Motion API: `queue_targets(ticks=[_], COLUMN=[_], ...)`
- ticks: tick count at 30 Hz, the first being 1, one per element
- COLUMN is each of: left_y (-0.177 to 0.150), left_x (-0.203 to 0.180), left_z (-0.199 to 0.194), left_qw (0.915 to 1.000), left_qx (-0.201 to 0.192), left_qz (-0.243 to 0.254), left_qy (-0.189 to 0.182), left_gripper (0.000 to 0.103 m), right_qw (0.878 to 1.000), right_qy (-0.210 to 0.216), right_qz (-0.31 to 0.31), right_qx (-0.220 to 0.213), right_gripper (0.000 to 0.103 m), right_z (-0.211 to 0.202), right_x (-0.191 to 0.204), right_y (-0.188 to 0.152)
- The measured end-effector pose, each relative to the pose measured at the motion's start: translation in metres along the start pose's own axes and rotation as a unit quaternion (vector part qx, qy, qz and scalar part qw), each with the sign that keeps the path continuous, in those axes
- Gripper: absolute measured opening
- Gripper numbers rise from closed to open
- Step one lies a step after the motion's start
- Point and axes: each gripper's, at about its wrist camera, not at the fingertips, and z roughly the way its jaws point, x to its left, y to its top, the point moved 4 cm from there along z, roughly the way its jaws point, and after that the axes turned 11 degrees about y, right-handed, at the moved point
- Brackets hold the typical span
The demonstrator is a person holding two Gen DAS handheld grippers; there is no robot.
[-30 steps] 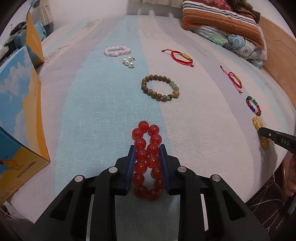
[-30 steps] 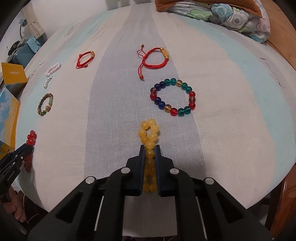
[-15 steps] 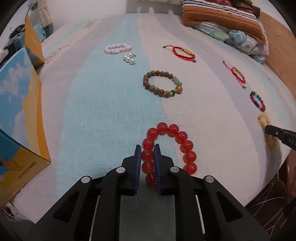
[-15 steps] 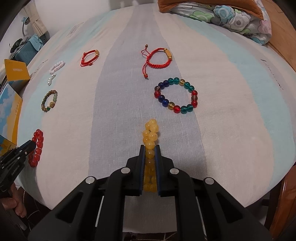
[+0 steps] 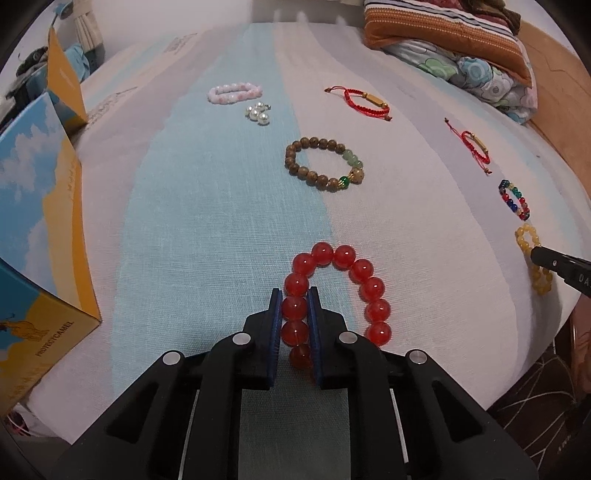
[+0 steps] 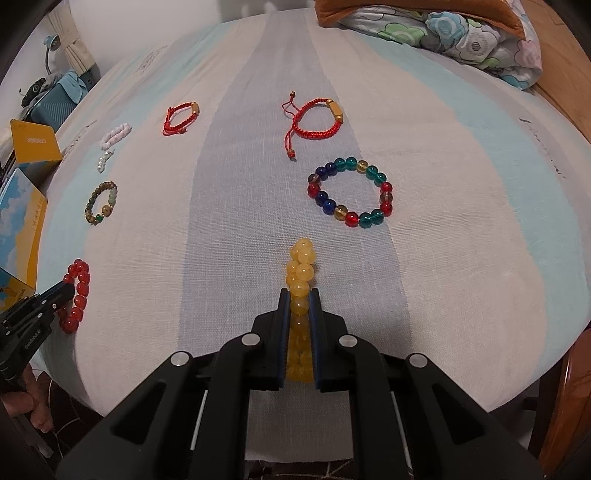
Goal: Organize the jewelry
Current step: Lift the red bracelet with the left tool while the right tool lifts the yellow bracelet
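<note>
On the striped cloth, my left gripper is shut on the left strand of a red bead bracelet; the remainder of the loop lies open to the right of the jaws. In the right wrist view, my right gripper is shut on a yellow bead bracelet, squeezed into a narrow line that sticks out ahead of the pads. The left gripper and the red bead bracelet also show at the left edge of that view.
Spread over the cloth are a wooden bead bracelet, a pink bracelet, pearls, two red cord bracelets and a multicolour bead bracelet. A blue and yellow box stands left. Pillows lie far right.
The left jaws, earlier around both strands of the red bracelet, have closed on one strand, and the loop has spread out to the right. The right gripper holds the yellow bracelet as before.
</note>
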Motion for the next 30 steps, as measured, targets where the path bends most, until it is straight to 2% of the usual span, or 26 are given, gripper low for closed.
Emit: queue_targets(ticks=[10, 14, 30], left_y=[0.012, 0.016, 0.032], left_x=[0.001, 0.0, 0.005], left_z=[-0.029, -0.039, -0.07], left_qw=[0.9998, 0.9993, 0.9985], left_qx=[-0.015, -0.012, -0.022], left_qz=[-0.008, -0.011, -0.023], left_qy=[-0.01, -0.033, -0.046], left_gripper=[0.013, 0.013, 0.013], right_qw=[1.0, 1.0, 0.999], right_qy=[0.0, -0.007, -0.025], right_qz=[0.001, 0.0, -0.002], right_qx=[-0.009, -0.014, -0.039], right_gripper=[0.009, 0.009, 0.009], right_z=[-0.014, -0.023, -0.063], right_x=[0.003, 0.005, 0.019], right_y=[0.002, 0.005, 0.019])
